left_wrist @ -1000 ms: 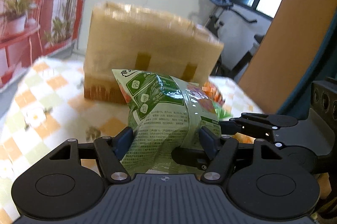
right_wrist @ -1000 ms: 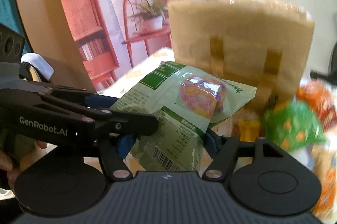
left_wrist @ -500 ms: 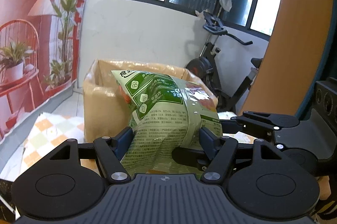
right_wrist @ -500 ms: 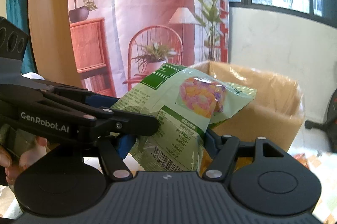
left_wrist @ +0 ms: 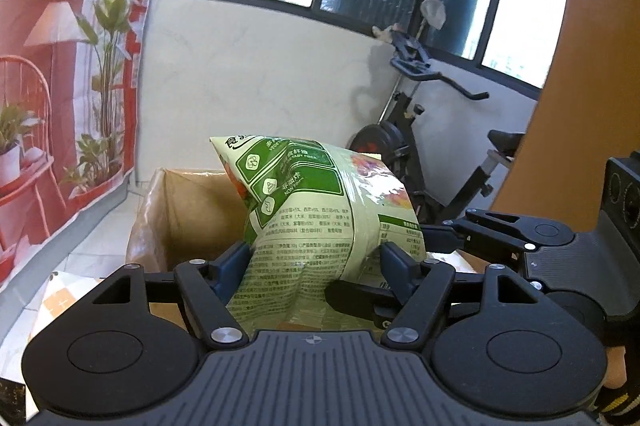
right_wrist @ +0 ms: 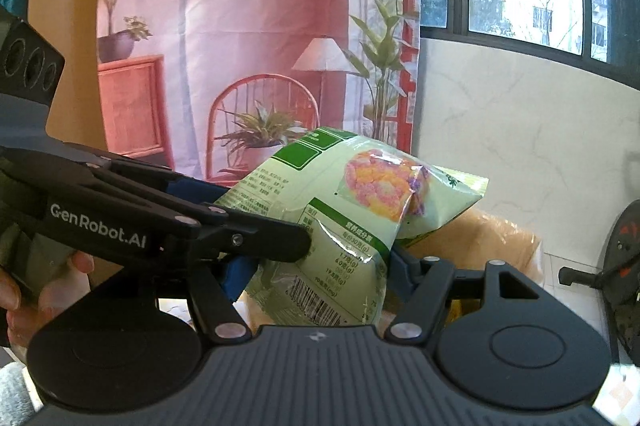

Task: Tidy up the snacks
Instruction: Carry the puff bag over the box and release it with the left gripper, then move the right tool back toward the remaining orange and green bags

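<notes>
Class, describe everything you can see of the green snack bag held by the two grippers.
The green snack bag is a puffy, glossy plastic pouch, pale green with dark green panels, small printed text, a barcode and a picture of a pink-and-yellow snack. It is creased where squeezed and tilts upward, in front of and above the open cardboard box. The left gripper and right gripper both clamp it between their blue fingers; nothing else touches it.

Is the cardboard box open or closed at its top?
Open: the cardboard box shows its bare inner wall, no flaps across the top.

The snack bag hides most of the cardboard box's interior.
</notes>
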A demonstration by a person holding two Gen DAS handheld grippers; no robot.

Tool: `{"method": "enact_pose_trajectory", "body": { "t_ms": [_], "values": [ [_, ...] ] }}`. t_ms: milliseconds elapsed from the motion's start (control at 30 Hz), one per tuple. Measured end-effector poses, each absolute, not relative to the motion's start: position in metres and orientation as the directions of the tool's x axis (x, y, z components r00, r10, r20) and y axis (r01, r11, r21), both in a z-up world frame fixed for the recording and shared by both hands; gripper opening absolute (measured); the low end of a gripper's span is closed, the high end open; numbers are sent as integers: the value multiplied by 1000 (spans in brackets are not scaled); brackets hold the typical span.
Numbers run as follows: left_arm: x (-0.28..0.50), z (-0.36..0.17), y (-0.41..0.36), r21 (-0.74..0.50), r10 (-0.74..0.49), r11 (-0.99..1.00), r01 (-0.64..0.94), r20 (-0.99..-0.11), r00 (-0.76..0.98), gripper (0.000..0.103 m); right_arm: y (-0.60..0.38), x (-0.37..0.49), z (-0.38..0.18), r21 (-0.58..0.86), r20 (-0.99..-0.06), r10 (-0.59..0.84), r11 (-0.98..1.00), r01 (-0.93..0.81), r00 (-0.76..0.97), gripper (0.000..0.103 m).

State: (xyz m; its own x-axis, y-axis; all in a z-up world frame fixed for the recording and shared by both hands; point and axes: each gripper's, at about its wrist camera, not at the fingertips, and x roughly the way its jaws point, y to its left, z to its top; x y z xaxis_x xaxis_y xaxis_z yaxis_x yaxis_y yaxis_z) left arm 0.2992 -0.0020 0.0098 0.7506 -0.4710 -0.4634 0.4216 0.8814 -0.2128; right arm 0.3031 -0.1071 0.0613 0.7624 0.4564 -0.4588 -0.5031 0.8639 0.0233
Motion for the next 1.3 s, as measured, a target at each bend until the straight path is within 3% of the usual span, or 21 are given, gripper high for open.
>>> {"method": "enact_pose_trajectory", "body": {
  "t_ms": [300, 467, 767, 1067, 1300],
  "values": [
    [350, 2, -9, -200, -418, 907, 370, -514, 749, 75, -119, 375, 43, 95, -499, 458, 873, -479, 736, 69],
    [358, 1, -9, -138, -358, 931, 338, -520, 775, 81, -121, 397, 31, 142, -523, 464, 874, -464, 715, 72],
    [342, 6, 2, -94, -306, 948, 304, -536, 787, 85, -128, 388, 21, 112, -547, 402, 905, -412, 734, 72],
    [301, 14, 9, -92, -293, 953, 288, -520, 802, 93, -156, 337, 39, 126, -503, 327, 944, -306, 800, 96],
    [270, 4, 0, -95, -276, 959, 265, -509, 815, 93, -180, 294, 38, 117, -514, 260, 965, -234, 818, 97]
  ]
}}
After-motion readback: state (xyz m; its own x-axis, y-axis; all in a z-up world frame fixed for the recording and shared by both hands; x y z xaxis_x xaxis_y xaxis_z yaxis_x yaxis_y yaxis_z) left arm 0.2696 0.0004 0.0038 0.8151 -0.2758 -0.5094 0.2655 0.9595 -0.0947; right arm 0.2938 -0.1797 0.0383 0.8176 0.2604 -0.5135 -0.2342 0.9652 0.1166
